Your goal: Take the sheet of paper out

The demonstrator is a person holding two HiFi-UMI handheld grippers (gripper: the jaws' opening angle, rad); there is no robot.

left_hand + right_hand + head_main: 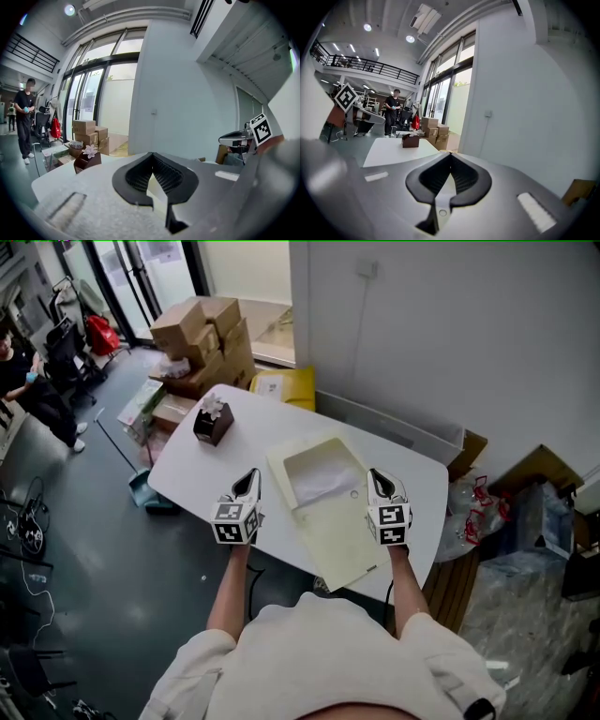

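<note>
Bright daylight from windows [89, 108]; dark, fisheye-warped edges.

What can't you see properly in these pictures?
Sheet of paper: head view, mostly tucked inside the cream folder; writing too small.
Tissue box: head view, print too small.
Person: head view, cut off by the left edge.
Table legs: head view, hidden beneath the tabletop.
</note>
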